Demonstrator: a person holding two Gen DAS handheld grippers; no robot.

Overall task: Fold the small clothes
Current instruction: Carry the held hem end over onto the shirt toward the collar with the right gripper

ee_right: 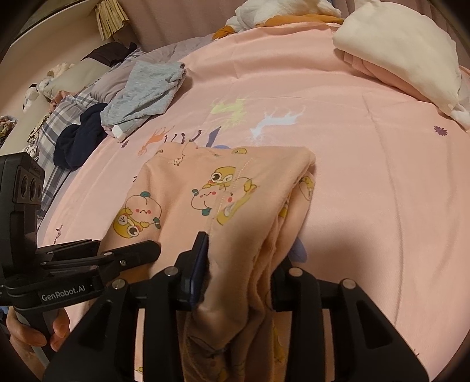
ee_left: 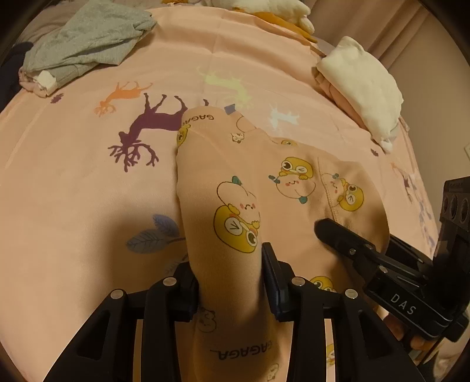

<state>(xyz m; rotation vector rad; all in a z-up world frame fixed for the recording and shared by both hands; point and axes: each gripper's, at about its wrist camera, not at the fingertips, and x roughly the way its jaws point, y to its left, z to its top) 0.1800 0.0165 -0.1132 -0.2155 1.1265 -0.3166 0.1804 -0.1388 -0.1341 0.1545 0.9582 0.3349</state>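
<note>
A small peach garment (ee_left: pixel 264 182) printed with yellow cartoon figures lies partly folded on the pink bed sheet (ee_left: pixel 73 191). My left gripper (ee_left: pixel 230 282) is shut on its near left edge, cloth bunched between the fingers. My right gripper (ee_right: pixel 239 270) is shut on the garment's (ee_right: pixel 205 188) near right edge, several layers pinched between its fingers. The right gripper also shows in the left wrist view (ee_left: pixel 352 246), resting on the cloth. The left gripper shows in the right wrist view (ee_right: pixel 129 255) at the garment's left edge.
A grey garment (ee_left: pixel 88 44) lies crumpled at the far left, with dark and plaid clothes (ee_right: pixel 73 138) beside it. A folded cream and pink pile (ee_left: pixel 364 85) sits at the far right. White and orange soft items (ee_right: pixel 282 14) lie at the bed's far end.
</note>
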